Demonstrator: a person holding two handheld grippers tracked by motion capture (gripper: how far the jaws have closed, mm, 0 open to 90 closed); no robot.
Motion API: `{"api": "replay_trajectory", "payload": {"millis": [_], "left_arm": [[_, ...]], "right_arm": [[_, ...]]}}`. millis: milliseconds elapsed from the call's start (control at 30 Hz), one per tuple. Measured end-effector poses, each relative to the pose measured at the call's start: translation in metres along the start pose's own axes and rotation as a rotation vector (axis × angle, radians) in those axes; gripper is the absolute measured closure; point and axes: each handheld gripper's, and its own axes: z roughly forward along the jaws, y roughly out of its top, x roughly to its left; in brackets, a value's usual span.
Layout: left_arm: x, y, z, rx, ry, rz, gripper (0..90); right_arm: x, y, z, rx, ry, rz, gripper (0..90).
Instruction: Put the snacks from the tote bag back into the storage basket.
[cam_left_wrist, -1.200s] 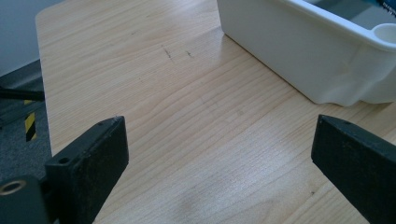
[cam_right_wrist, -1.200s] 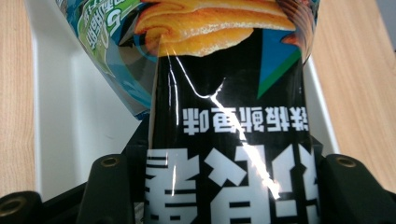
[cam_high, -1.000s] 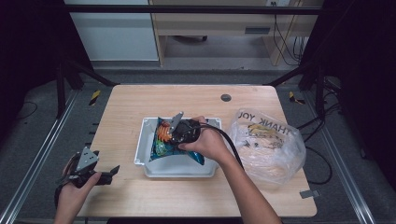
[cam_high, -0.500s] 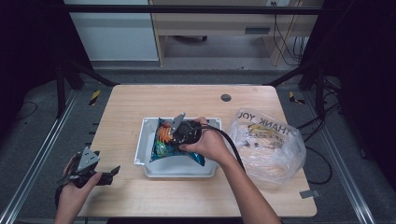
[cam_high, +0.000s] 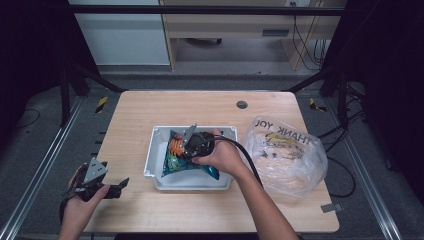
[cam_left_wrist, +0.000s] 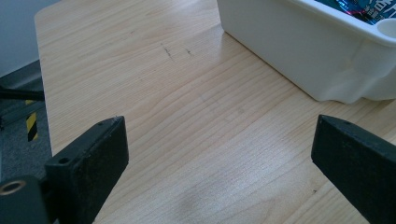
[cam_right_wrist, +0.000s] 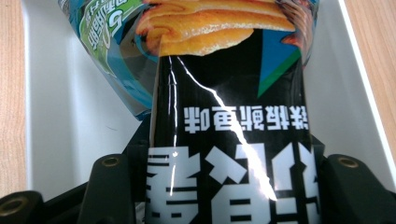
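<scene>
Two grippers are in play, but only your right gripper (cam_high: 192, 142) is working: its jaws are clamped on a black snack packet (cam_right_wrist: 229, 154), which you hold over the white bin (cam_high: 160, 172) at the middle of the table (cam_high: 150, 107). The right gripper view shows the packet rising between the jaws, with a blue-green snack bag (cam_right_wrist: 116, 51) lying in the bin just beyond it. Your left gripper (cam_high: 107, 189) hovers low over bare wood well to the left of the bin, its jaws spread wide on nothing. The main risk, as I judge it, is the glossy foil sliding out of a pinch set near one end, dropping the packet askew on the bag below or against the bin wall. Letting go while tilted could leave it propped on the rim. Keep your cable away from the clear plastic bag (cam_high: 287, 155) beside the bin, or it may drag.
</scene>
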Motion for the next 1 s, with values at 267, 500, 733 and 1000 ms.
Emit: {"api": "replay_trajectory", "payload": {"millis": [267,500,733,1000], "left_arm": [[-0.0001,-0.0001,0.0004,0.002,-0.002,0.001,3.6],[-0.0006,0.0000,0.0006,0.006,-0.005,0.004,3.6],[-0.0011,0.0000,0.0011,0.006,-0.006,0.004,3.6],[-0.0015,-0.0001,0.0016,0.008,-0.008,0.005,3.6]], "right_arm": [[-0.0008,-0.0023,0.0025,0.005,0.006,0.010,42.6],[-0.0028,-0.0046,0.0023,0.005,0.012,0.012,42.4],[-0.0028,-0.0080,0.0044,0.002,0.014,0.033,41.1],[-0.0030,-0.0079,0.0052,0.007,0.002,0.028,39.3]]}}
